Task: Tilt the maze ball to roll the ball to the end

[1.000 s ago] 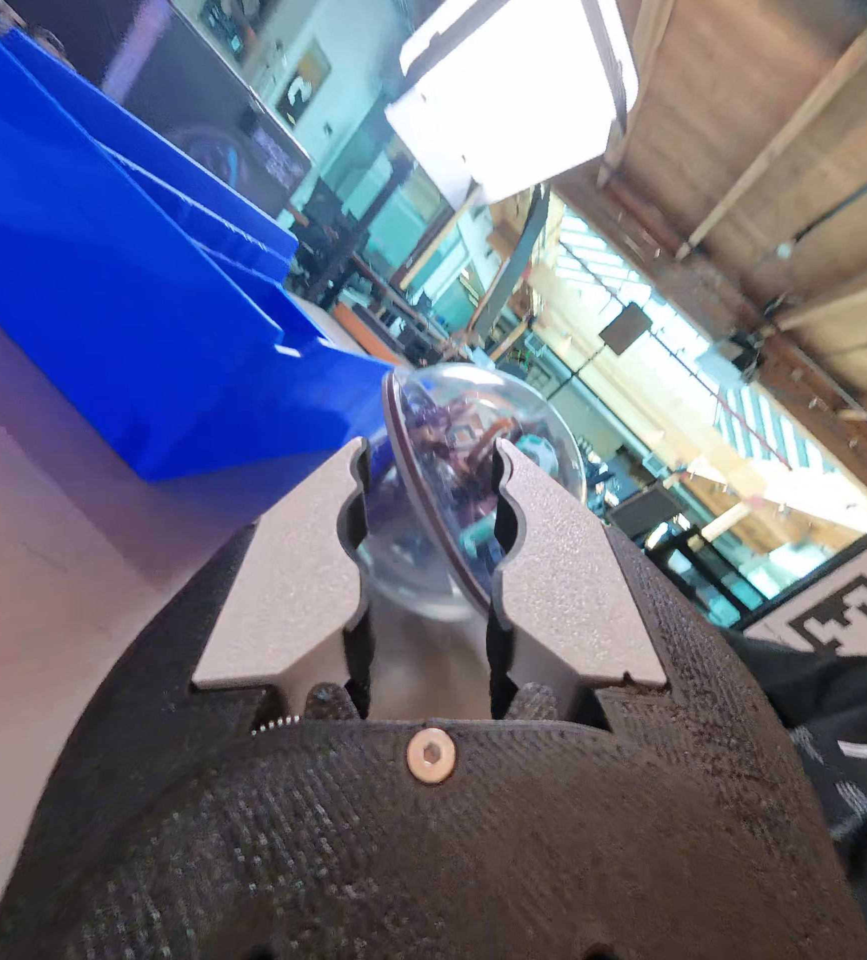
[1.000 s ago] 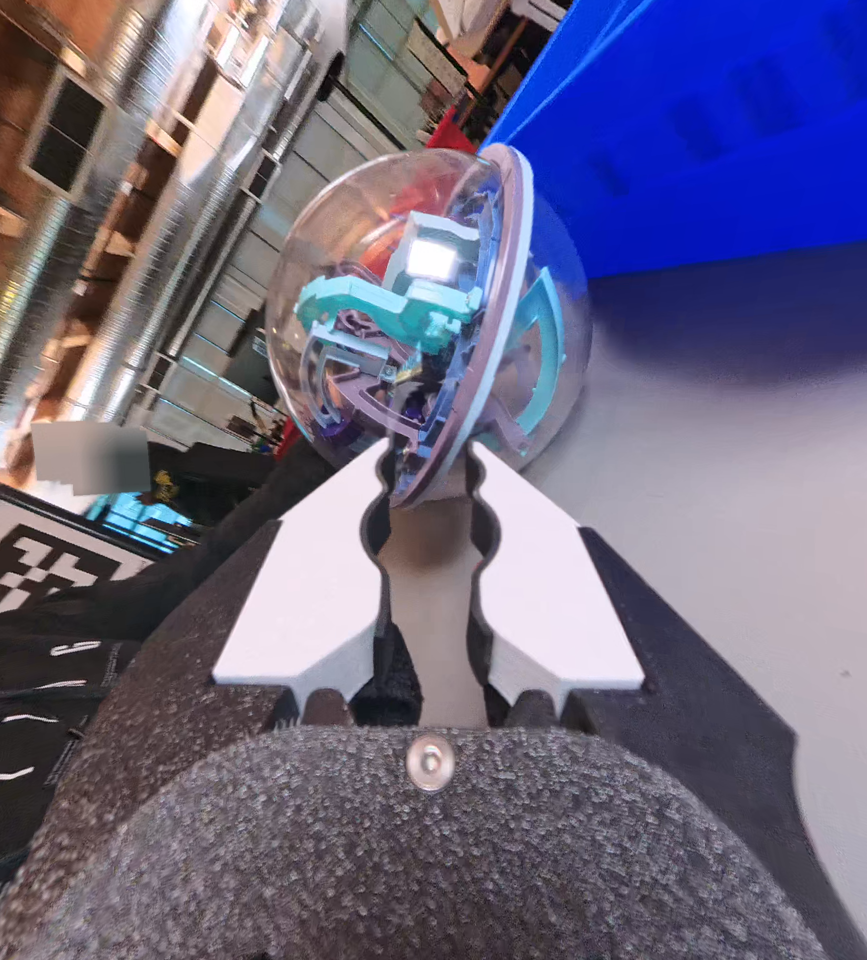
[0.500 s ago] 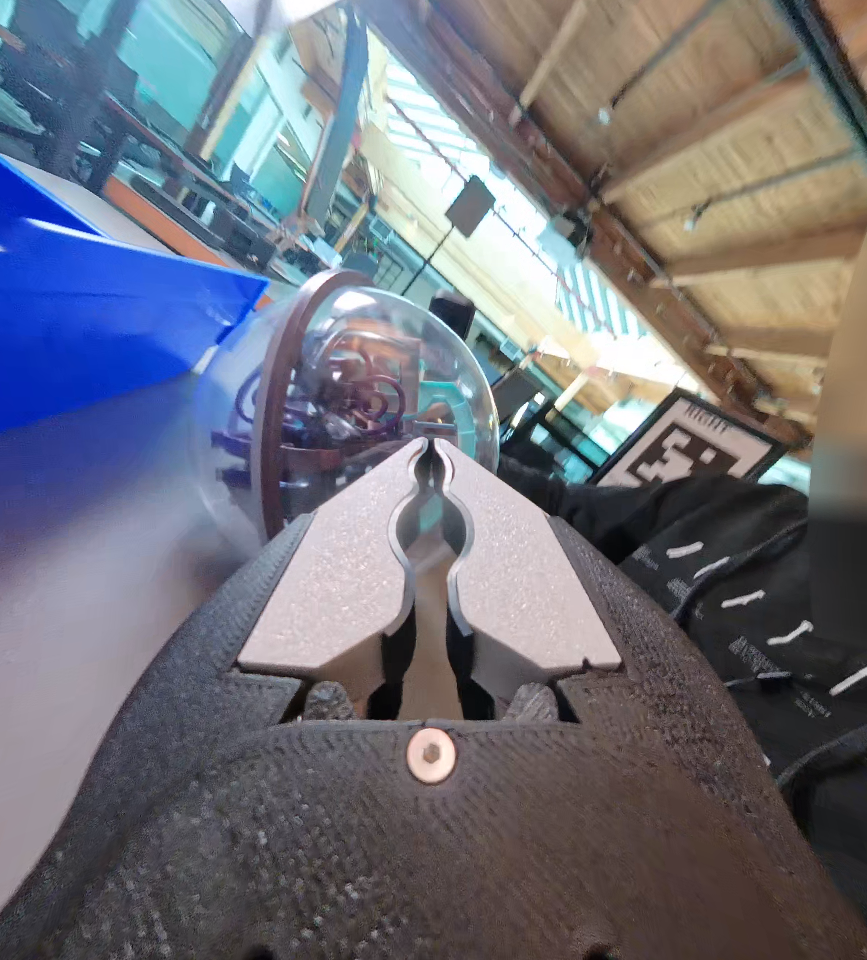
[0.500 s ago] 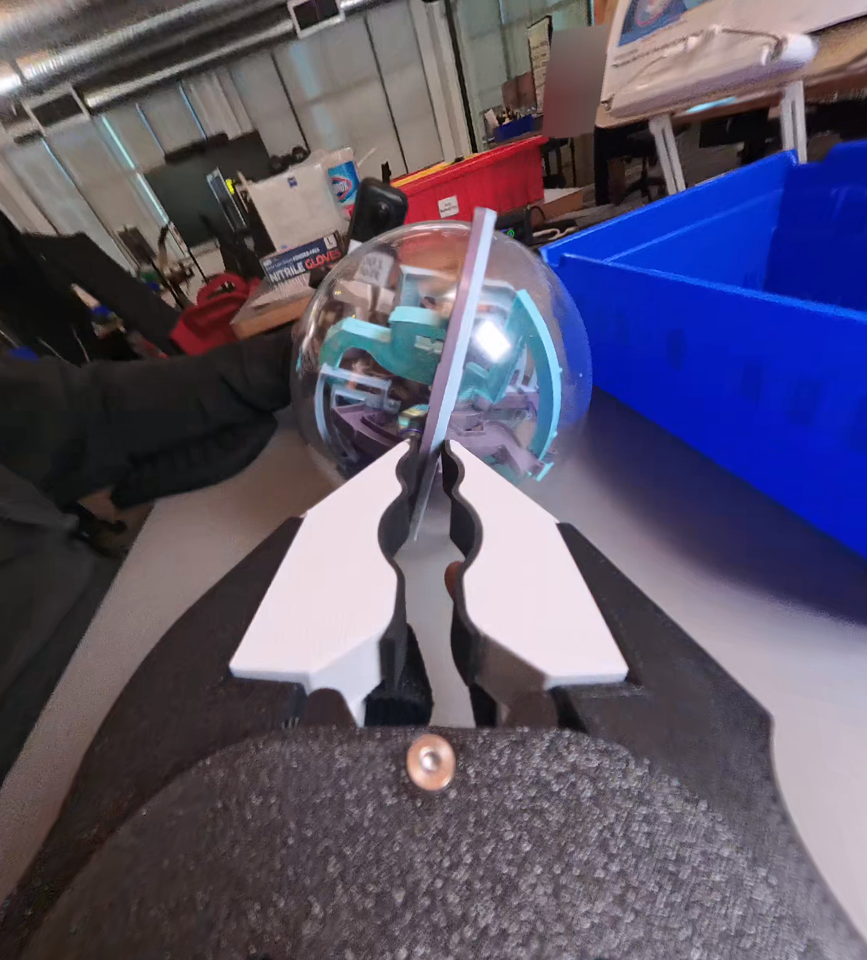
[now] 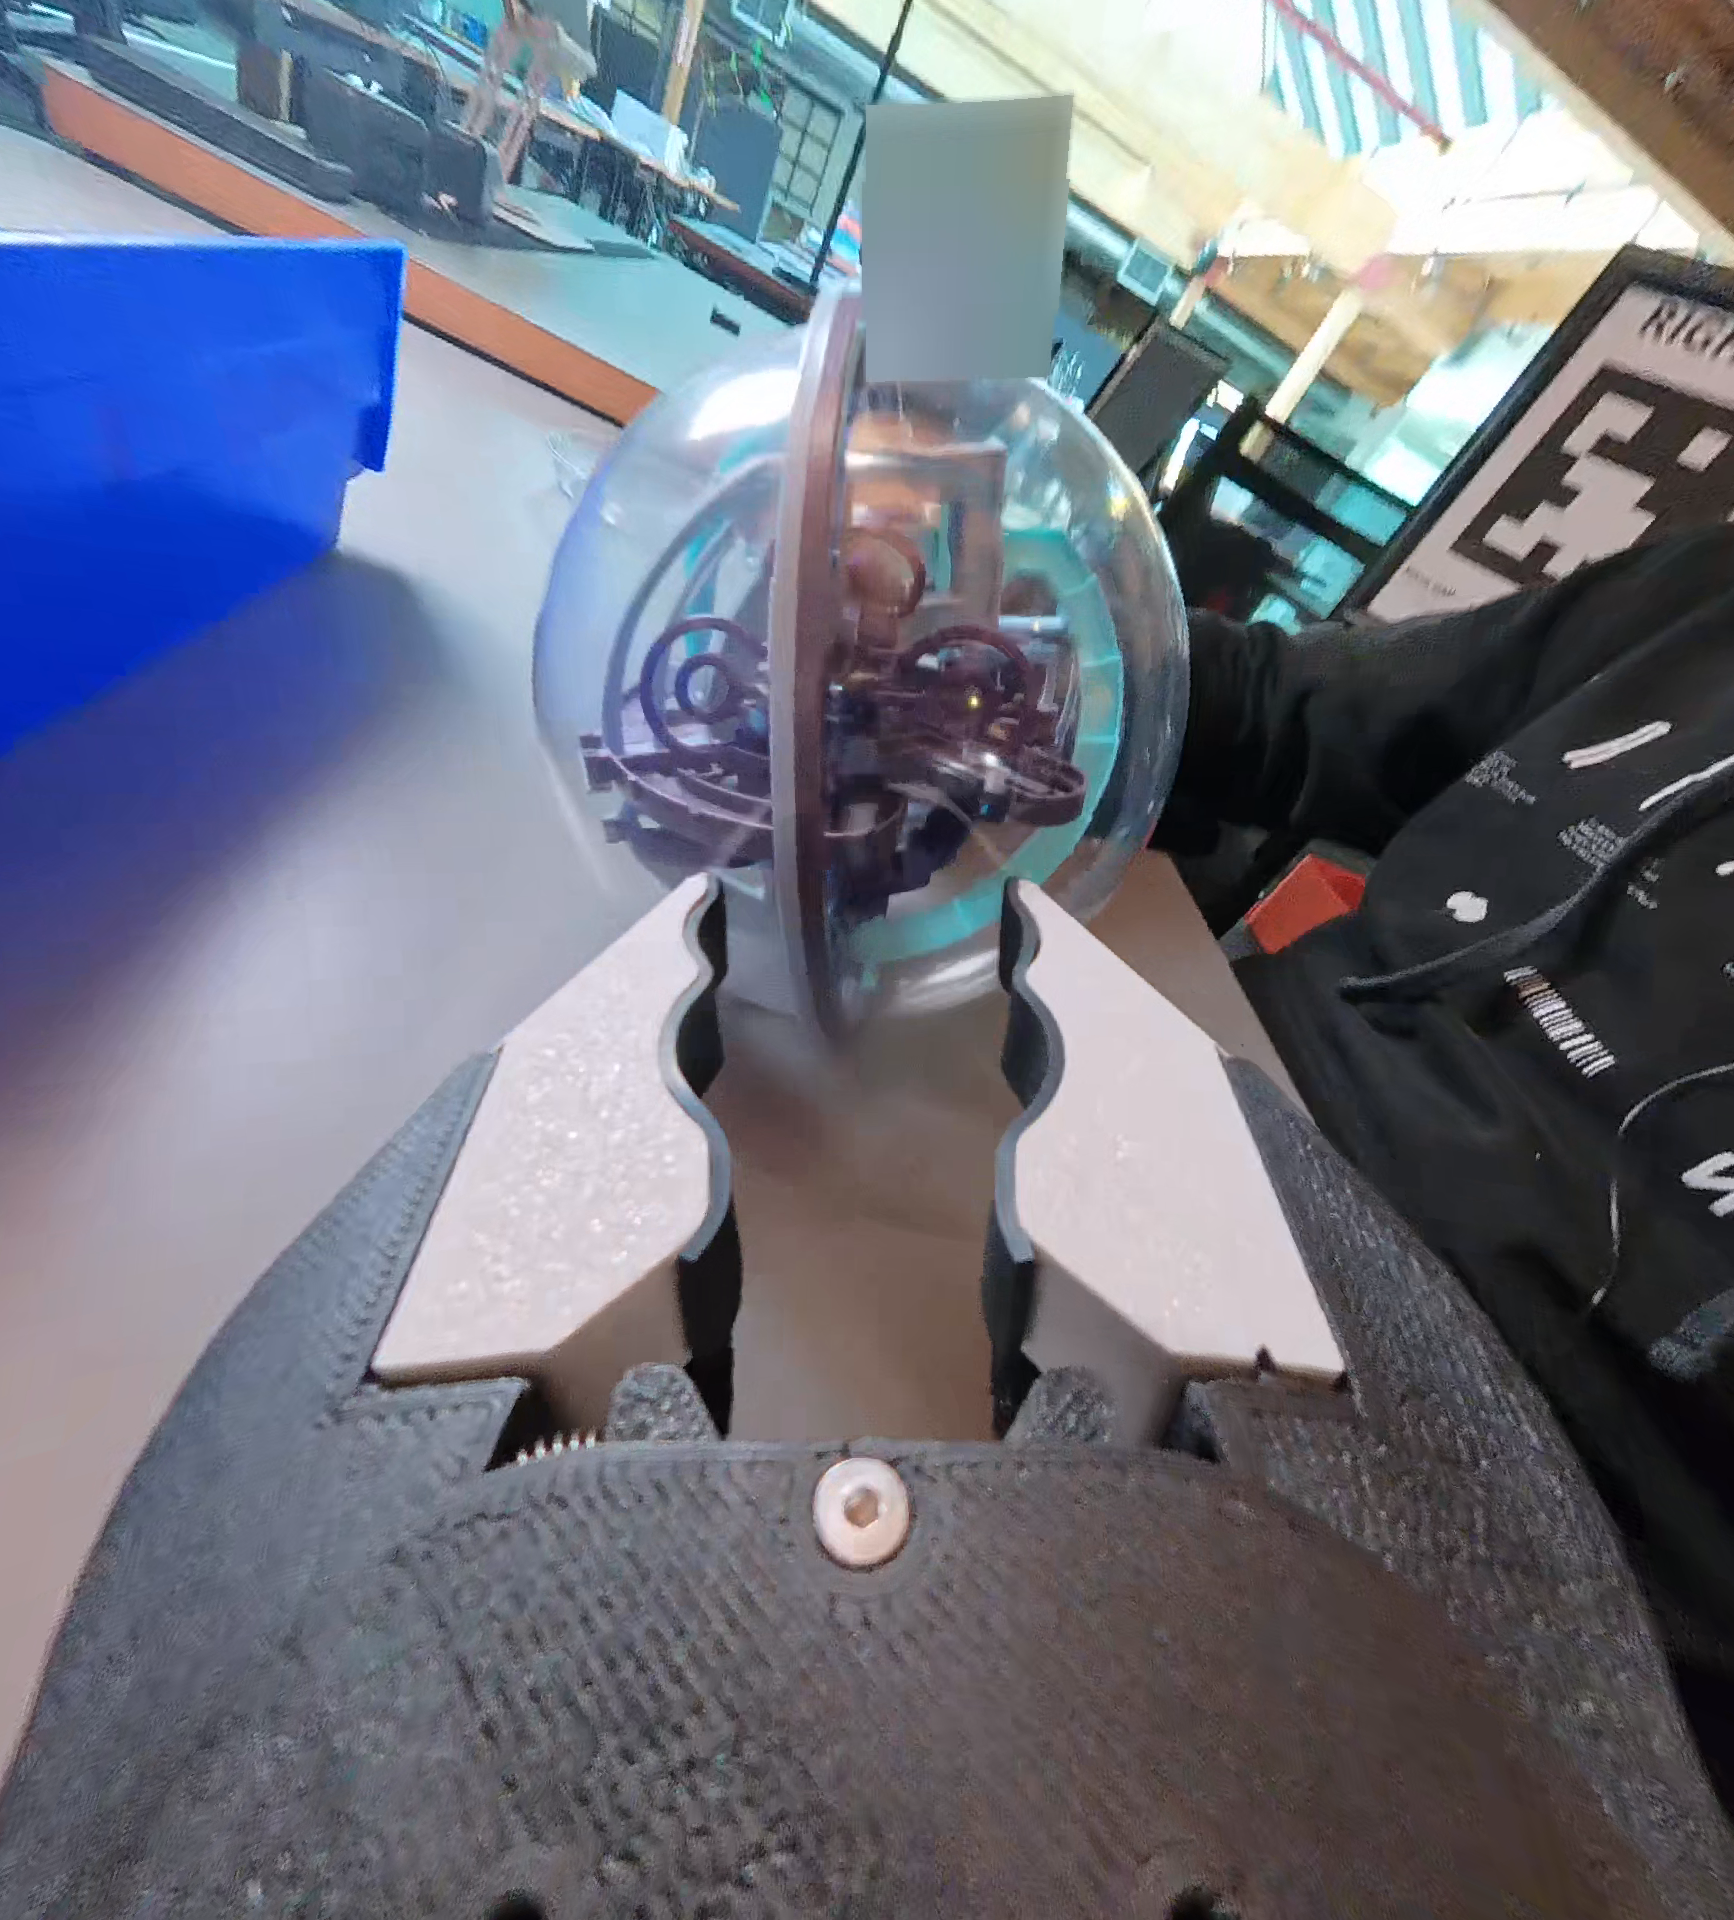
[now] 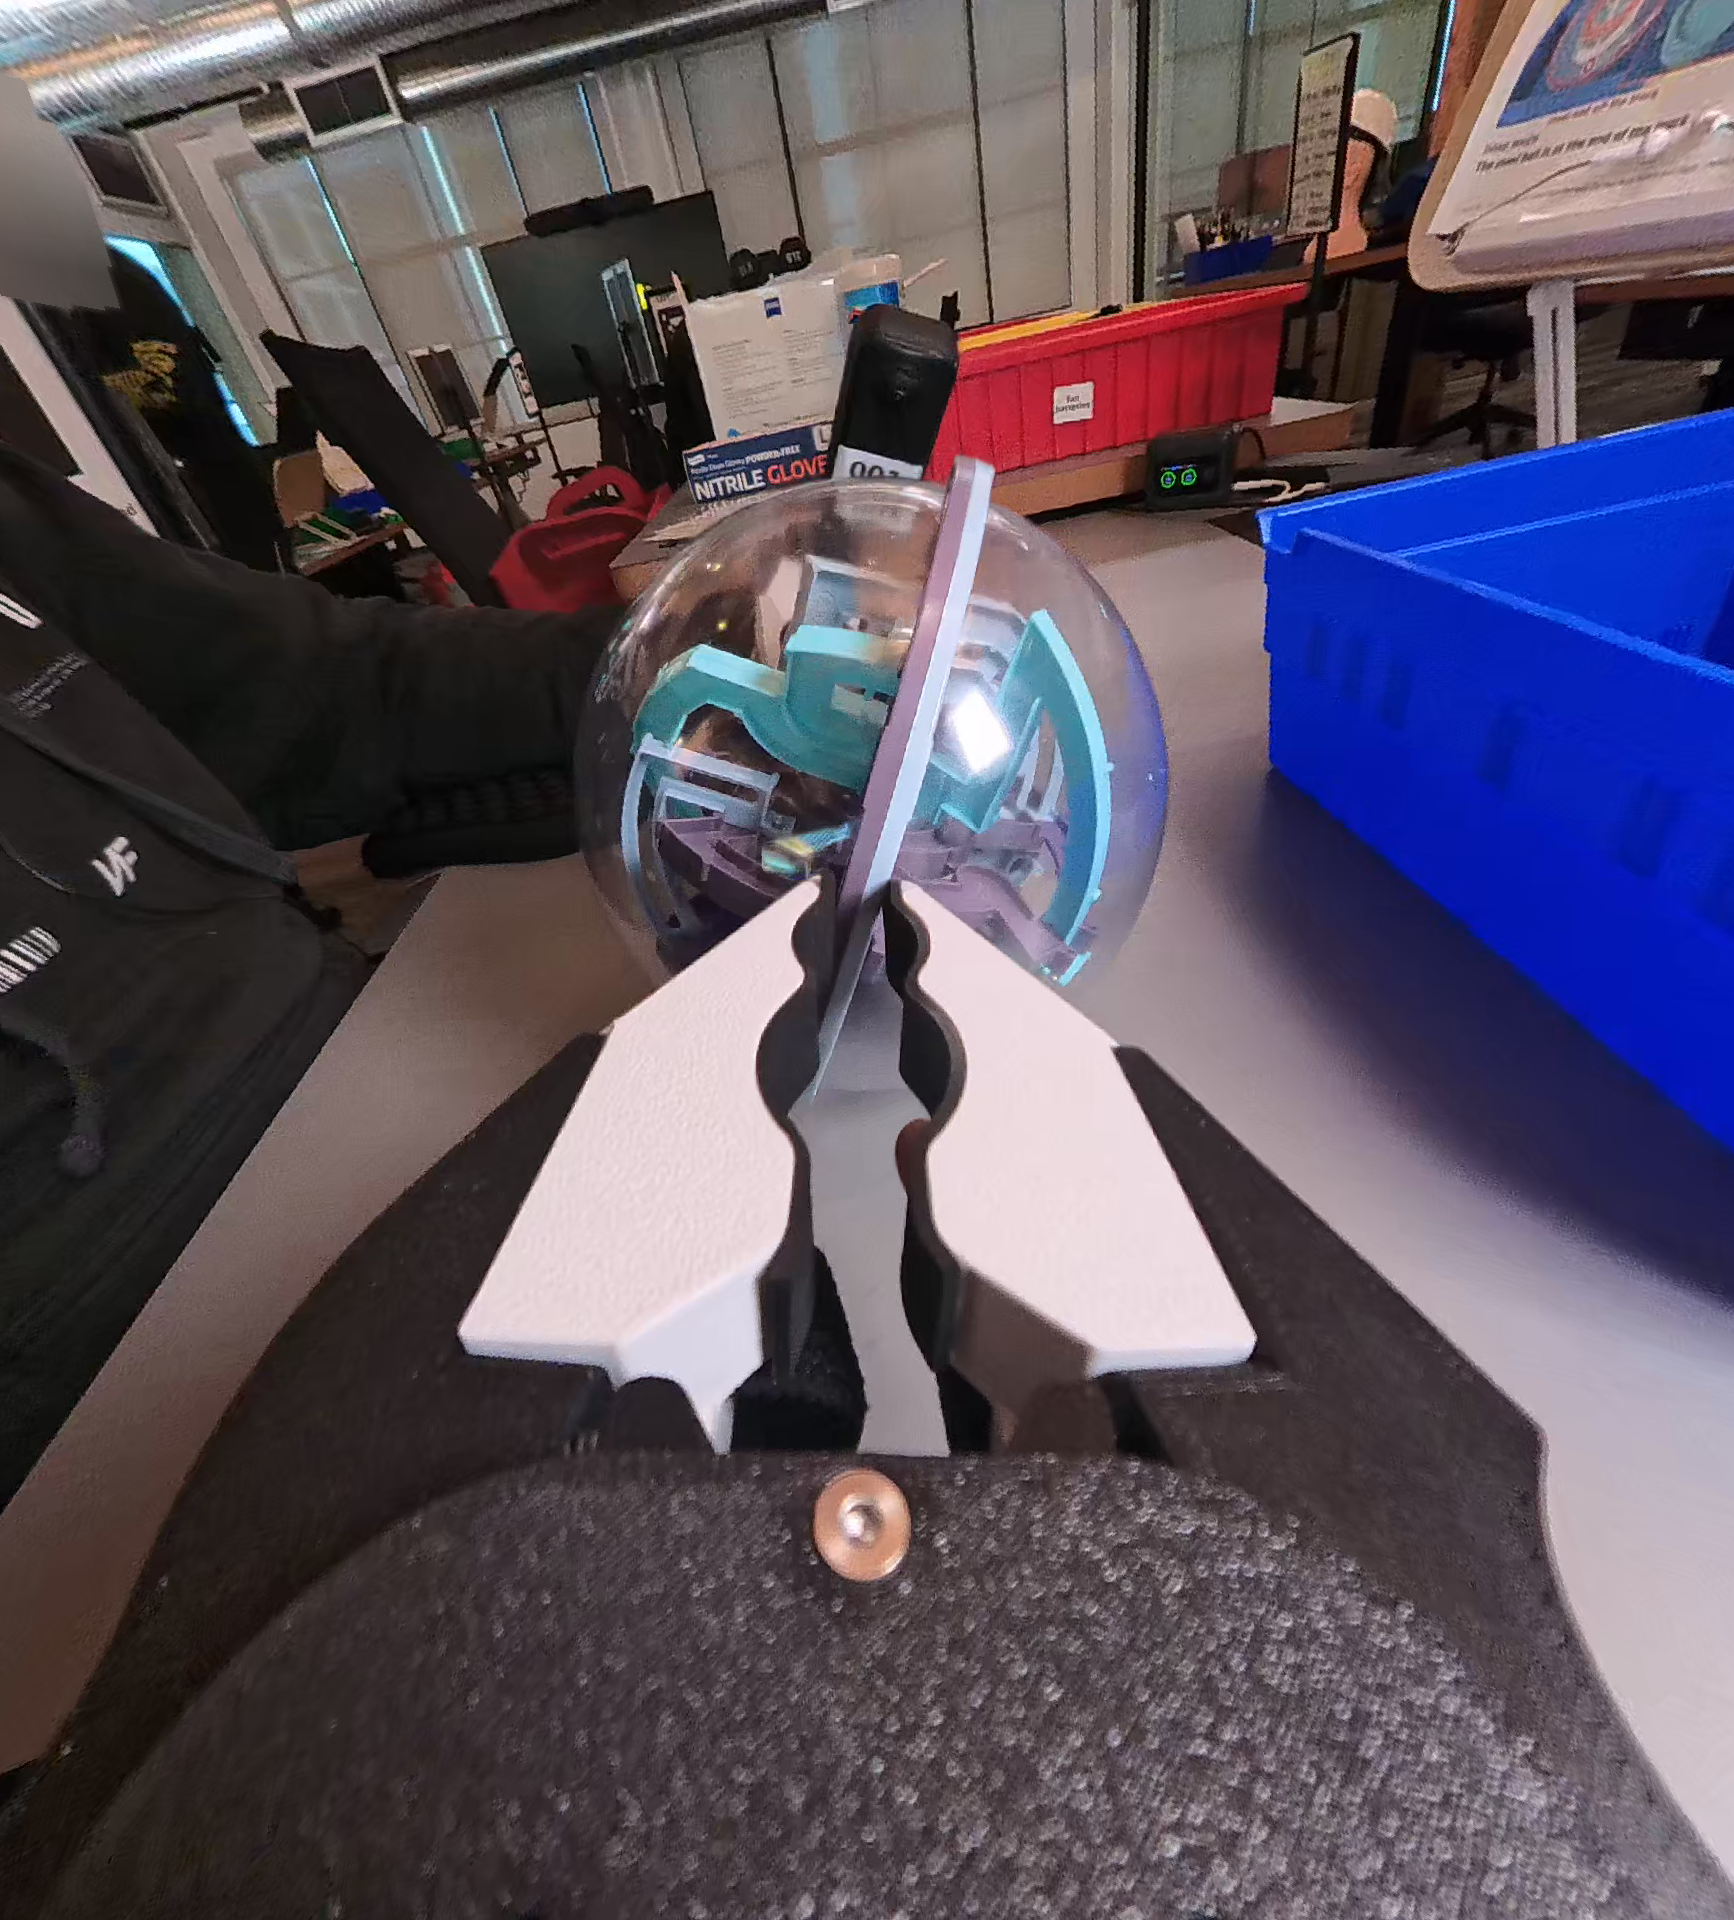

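The maze ball (image 5: 863, 686) is a clear sphere with purple and teal tracks and a flat rim ring standing almost upright. It is low over the grey table (image 5: 219, 1039); I cannot tell whether it touches. My left gripper (image 5: 858, 899) is open, with its tips on either side of the ball's underside and not clamping it. In the right wrist view the maze ball (image 6: 873, 727) is held by my right gripper (image 6: 858, 888), which is shut on the rim ring. I cannot make out the small ball inside.
A blue bin (image 5: 115, 436) stands on the table beside the ball and also shows in the right wrist view (image 6: 1569, 779). A person's black sleeve (image 6: 219, 707) lies along the table edge on the other side. A red bin (image 6: 1102, 384) stands far behind.
Both views swung from steeply tilted to level as the ball turned. My left gripper let go of the sphere, shut empty beside it, then opened wide. The right gripper kept its hold on the rim.
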{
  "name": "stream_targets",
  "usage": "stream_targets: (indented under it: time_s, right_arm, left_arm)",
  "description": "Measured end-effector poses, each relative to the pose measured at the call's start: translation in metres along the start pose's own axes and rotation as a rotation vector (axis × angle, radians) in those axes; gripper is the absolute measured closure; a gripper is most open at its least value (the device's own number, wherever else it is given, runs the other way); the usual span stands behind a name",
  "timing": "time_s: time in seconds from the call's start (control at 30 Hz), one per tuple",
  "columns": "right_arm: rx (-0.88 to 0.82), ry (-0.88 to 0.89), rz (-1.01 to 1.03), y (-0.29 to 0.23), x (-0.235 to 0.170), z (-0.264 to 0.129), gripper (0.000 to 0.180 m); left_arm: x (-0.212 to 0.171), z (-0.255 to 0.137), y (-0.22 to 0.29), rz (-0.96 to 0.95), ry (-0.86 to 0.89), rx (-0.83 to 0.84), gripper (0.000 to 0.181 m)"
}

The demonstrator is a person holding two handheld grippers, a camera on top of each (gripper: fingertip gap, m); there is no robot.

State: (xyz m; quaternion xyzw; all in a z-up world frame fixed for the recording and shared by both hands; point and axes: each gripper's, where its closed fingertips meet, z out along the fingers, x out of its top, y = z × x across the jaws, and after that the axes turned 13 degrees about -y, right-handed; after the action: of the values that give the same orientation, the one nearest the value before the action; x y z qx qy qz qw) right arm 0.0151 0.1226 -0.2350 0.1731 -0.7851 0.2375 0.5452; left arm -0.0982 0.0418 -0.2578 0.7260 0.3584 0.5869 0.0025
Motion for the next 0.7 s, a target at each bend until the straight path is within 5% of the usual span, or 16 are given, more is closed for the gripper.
stream_targets:
  time_s: [0.3, 0.5, 0.7]
  right_arm:
    - [-0.119, -0.011, -0.059, 0.005, 0.001, -0.001, 0.173]
    - [-0.188, -0.009, -0.017, 0.016, -0.002, -0.004, 0.170]
    - [-0.151, -0.096, 0.062, 0.019, -0.022, 0.003, 0.148]
  left_arm:
    - [-0.004, -0.003, 0.002, 0.057, -0.028, 0.057, 0.174]
    - [0.000, -0.004, -0.002, 0.112, -0.051, 0.154, 0.174]
    - [0.004, -0.008, -0.004, 0.174, -0.040, 0.216, 0.173]
